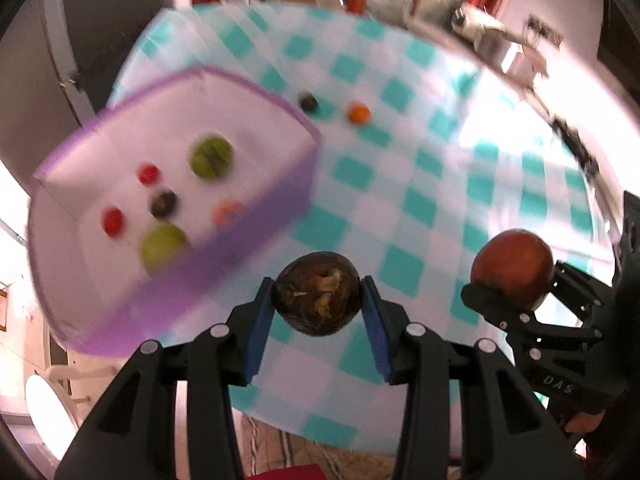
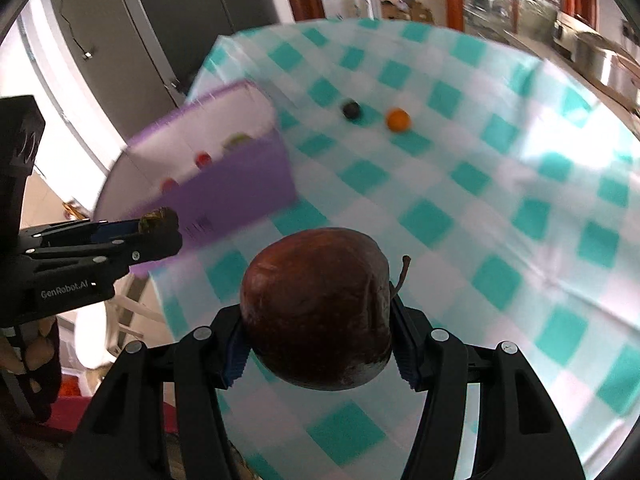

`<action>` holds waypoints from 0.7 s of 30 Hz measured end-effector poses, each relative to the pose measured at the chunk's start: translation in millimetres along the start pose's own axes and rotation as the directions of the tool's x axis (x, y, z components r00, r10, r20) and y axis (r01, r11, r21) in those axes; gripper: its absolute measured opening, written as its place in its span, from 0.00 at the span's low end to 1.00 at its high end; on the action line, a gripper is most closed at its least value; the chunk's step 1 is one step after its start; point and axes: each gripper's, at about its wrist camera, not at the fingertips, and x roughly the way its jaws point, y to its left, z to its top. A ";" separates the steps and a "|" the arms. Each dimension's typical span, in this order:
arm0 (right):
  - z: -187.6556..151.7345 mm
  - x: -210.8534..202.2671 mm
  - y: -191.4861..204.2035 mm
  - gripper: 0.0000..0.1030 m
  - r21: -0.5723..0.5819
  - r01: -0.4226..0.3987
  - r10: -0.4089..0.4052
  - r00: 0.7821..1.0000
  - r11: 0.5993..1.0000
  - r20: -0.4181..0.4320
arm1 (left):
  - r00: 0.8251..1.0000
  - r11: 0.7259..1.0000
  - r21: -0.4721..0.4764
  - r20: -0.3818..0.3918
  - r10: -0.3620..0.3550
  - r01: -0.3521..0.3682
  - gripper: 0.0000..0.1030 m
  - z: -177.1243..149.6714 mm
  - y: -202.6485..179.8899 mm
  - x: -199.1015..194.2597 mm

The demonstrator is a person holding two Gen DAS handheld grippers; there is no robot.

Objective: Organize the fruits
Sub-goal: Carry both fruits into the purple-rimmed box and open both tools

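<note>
My left gripper (image 1: 319, 300) is shut on a dark brown mangosteen (image 1: 319, 284), held above the checked tablecloth just right of the purple box (image 1: 256, 236). My right gripper (image 2: 320, 344) is shut on a dark red apple (image 2: 320, 304) with its stem to the right. The apple also shows in the left wrist view (image 1: 512, 266), and the left gripper with the mangosteen shows in the right wrist view (image 2: 158, 220). The box holds two green fruits (image 1: 211, 157), two small red ones (image 1: 149, 174), a dark one (image 1: 163, 205) and an orange one. A small dark fruit (image 2: 351, 109) and a small orange fruit (image 2: 398, 119) lie on the cloth beyond.
The table wears a teal and white checked cloth (image 2: 500, 216). Its near edge runs below both grippers. Metal pots (image 2: 600, 60) stand on a counter at the far right. A dark door and a white wall lie behind the box.
</note>
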 end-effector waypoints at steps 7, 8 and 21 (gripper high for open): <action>85.0 33.0 61.8 0.56 -0.039 -0.121 0.122 0.992 0.992 0.037 | 0.997 0.992 -0.109 0.033 0.071 -0.067 0.42 44.5 105.8 -20.7; 95.8 39.9 71.4 0.56 -0.055 -0.130 0.132 0.991 0.990 0.031 | 0.997 0.991 -0.116 0.021 0.076 -0.073 0.42 47.9 117.9 -17.8; 158.1 215.4 144.0 0.56 -0.168 -0.084 0.005 0.906 0.982 -0.424 | 0.914 0.996 0.073 -0.398 0.080 -0.055 0.42 59.6 193.1 90.9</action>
